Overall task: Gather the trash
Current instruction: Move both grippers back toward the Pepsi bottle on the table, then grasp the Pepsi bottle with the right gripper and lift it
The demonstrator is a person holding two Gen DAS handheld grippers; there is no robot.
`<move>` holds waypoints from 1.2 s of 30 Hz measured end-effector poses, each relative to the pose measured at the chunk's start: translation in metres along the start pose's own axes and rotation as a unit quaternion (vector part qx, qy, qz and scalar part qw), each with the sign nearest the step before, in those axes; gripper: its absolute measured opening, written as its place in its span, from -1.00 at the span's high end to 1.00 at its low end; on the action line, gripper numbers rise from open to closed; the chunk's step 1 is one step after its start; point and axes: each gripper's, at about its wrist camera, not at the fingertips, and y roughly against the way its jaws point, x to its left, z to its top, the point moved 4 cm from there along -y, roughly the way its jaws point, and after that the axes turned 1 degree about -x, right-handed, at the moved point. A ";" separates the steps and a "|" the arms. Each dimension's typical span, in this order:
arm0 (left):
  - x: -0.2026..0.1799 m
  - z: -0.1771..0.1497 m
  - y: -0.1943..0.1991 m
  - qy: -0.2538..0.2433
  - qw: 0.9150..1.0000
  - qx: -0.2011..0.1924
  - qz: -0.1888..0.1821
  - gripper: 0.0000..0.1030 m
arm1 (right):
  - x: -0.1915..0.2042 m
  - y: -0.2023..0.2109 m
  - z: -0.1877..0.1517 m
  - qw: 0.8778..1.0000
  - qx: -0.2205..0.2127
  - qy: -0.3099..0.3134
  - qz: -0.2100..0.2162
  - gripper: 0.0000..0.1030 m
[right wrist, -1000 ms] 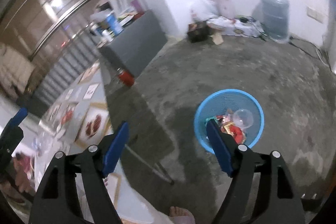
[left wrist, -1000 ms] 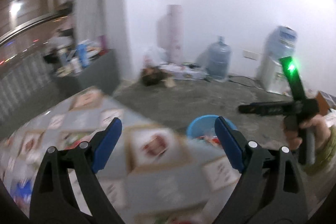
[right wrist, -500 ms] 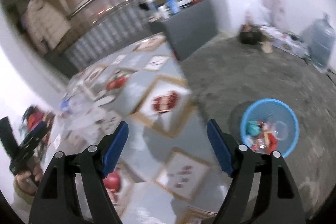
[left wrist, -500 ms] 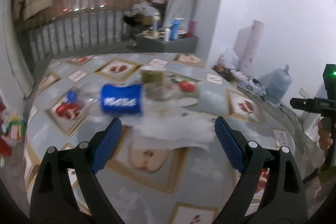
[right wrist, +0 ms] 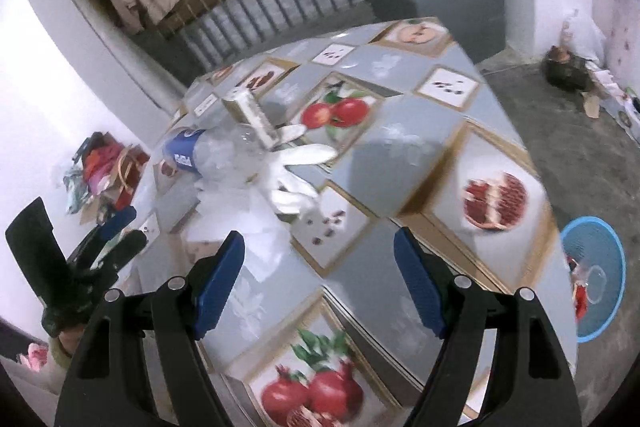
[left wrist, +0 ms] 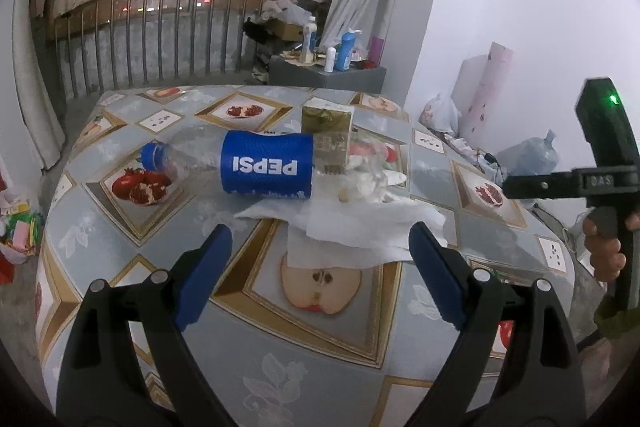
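- A clear plastic Pepsi bottle (left wrist: 256, 167) lay on its side on the table (left wrist: 328, 355), blue cap pointing to the left in the left wrist view, its blue label reading upside down.
- Just behind the bottle's base stood a small gold-coloured carton (left wrist: 327, 131), upright.
- A white paper tissue (left wrist: 352, 227) lay spread flat in front of the bottle, one edge tucked under it; crumpled clear and white plastic scraps (left wrist: 368, 179) sat on the tissue's far side.
- All this trash was gathered near the middle of the table, which was covered with a grey cloth printed with framed fruit pictures.
- The left gripper (left wrist: 320, 255) hung above the table just short of the tissue, its blue pads spread wide with nothing between them.
- The right gripper (right wrist: 320, 263) hung over the table farther to the right, jaws likewise wide apart and empty; its view was somewhat blurred.
- A blue mesh bin (right wrist: 596, 287) stood on the concrete floor beside the table's right edge, with wrappers and a clear cup inside.
- A grey cabinet (left wrist: 332, 77) holding bottles stood beyond the table, near a metal railing (left wrist: 160, 27).
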 end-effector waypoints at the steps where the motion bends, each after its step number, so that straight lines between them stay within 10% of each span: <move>1: 0.001 0.001 -0.001 0.000 1.000 -0.001 0.000 -0.66 | 0.003 -0.003 0.004 1.000 0.001 -0.001 0.006 -0.46; 10: 0.007 0.010 -0.004 -0.003 1.000 -0.014 0.000 -0.47 | 0.024 -0.023 0.042 0.998 0.004 -0.016 0.065 -0.45; 21: 0.038 -0.013 -0.013 0.035 0.996 0.042 0.066 -0.11 | 0.148 -0.086 0.077 0.968 0.073 0.221 0.091 -0.45; 36: 0.057 -0.028 0.005 0.065 0.995 0.046 0.066 0.07 | 0.184 -0.185 0.071 0.906 0.191 0.375 -0.043 -0.45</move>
